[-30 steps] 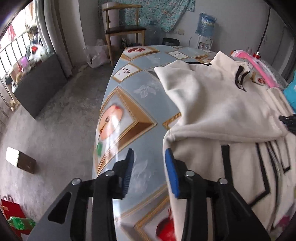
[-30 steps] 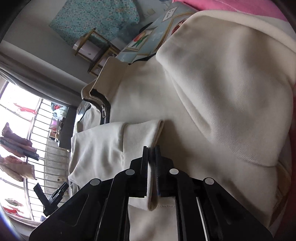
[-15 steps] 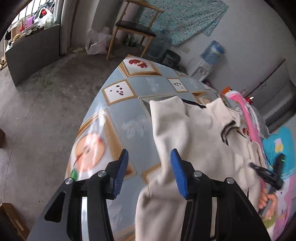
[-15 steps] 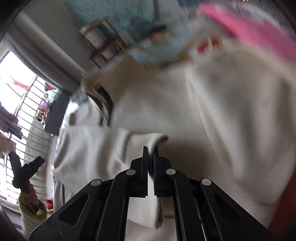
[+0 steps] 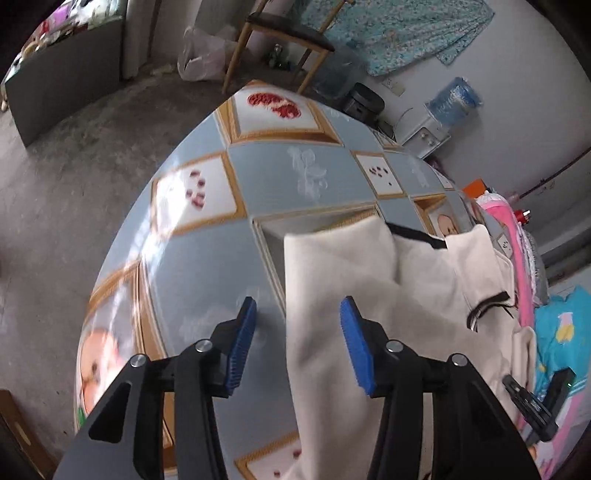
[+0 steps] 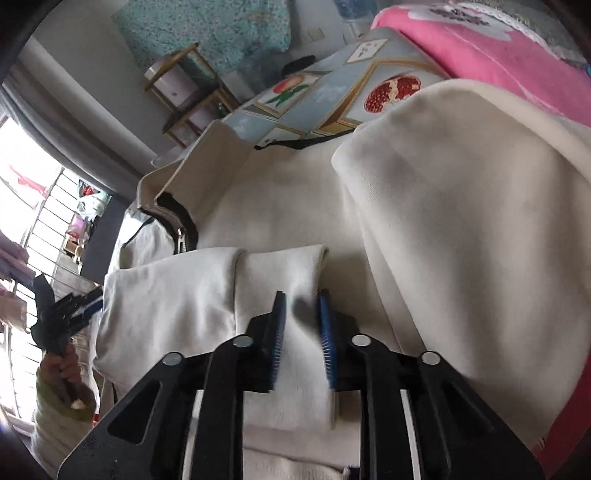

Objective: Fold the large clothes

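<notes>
A cream zip-up jacket (image 5: 388, 302) with black trim lies on a patterned blue tablecloth (image 5: 295, 173). My left gripper (image 5: 297, 332) is open above the jacket's left edge, one blue pad over the cloth, the other over the fabric. In the right wrist view the jacket (image 6: 288, 199) shows its collar and zipper (image 6: 181, 236); a sleeve cuff (image 6: 280, 269) lies folded across the body. My right gripper (image 6: 301, 325) is open, its pads either side of the cuff. The right gripper also shows in the left wrist view (image 5: 535, 402).
Pink clothing (image 6: 491, 59) and a turquoise garment (image 5: 565, 339) lie on the table's right side. A wooden chair (image 5: 280, 33), a water dispenser (image 5: 436, 118) and a plastic bag (image 5: 207, 51) stand beyond the table. The table's left edge drops to a concrete floor (image 5: 74, 192).
My right gripper has opened and let go of the sleeve cuff, which now lies on the jacket's body. My left gripper has moved forward along the jacket's left edge and stayed open.
</notes>
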`<action>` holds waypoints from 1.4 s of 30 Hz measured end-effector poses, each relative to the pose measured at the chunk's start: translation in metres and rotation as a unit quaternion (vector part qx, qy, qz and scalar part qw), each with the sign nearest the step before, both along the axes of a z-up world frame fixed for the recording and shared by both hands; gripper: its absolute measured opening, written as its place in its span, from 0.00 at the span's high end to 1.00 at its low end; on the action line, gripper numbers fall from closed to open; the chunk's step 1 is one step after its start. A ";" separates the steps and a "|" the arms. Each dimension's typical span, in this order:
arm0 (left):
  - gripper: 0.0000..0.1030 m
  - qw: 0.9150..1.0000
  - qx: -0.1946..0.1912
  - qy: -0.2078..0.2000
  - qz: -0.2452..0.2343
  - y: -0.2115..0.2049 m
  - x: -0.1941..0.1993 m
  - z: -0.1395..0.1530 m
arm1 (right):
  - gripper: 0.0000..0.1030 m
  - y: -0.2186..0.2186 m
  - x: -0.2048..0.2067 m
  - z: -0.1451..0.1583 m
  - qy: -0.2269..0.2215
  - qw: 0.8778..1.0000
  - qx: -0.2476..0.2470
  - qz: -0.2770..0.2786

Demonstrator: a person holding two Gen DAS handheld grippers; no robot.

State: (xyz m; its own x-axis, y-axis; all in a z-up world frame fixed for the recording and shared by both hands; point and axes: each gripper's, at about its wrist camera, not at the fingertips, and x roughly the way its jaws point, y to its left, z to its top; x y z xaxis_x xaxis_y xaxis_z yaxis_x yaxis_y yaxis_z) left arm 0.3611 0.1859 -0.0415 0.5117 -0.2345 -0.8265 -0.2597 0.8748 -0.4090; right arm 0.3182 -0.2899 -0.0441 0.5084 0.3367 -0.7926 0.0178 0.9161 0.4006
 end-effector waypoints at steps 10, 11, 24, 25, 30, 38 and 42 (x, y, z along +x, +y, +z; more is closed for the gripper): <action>0.96 0.979 0.144 -0.116 -0.083 -0.036 -0.012 0.046 | 0.96 0.024 -0.006 0.018 -0.035 0.993 -0.112 0.025; 0.96 0.977 0.150 -0.124 -0.082 -0.037 -0.014 0.049 | 0.96 0.022 -0.007 0.023 -0.044 0.993 -0.109 0.023; 0.87 0.985 0.150 -0.064 -0.048 -0.006 -0.009 0.009 | 0.83 0.011 0.006 0.002 -0.007 0.996 -0.092 -0.013; 0.84 0.986 0.148 -0.067 -0.044 -0.001 -0.016 0.015 | 0.77 0.010 0.002 0.007 -0.010 0.996 -0.089 -0.013; 0.70 0.985 0.133 -0.084 -0.070 0.006 -0.063 0.037 | 0.50 0.015 -0.040 0.039 -0.036 0.995 -0.096 0.011; 0.57 0.975 0.129 -0.051 -0.171 -0.039 -0.138 0.015 | 0.44 0.050 -0.121 0.038 -0.026 0.996 -0.068 0.050; 0.57 0.957 0.217 -0.044 -0.189 -0.063 -0.148 -0.001 | 0.44 0.043 -0.142 0.032 -0.019 0.998 -0.055 0.026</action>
State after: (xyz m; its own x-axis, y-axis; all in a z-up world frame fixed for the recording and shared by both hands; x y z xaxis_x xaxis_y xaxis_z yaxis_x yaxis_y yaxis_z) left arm 0.2135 0.1228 -0.0421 0.5300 -0.0615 -0.8457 0.1274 0.9918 0.0077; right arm 0.1765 -0.2468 -0.0120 0.5225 0.2753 -0.8069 -0.0446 0.9539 0.2966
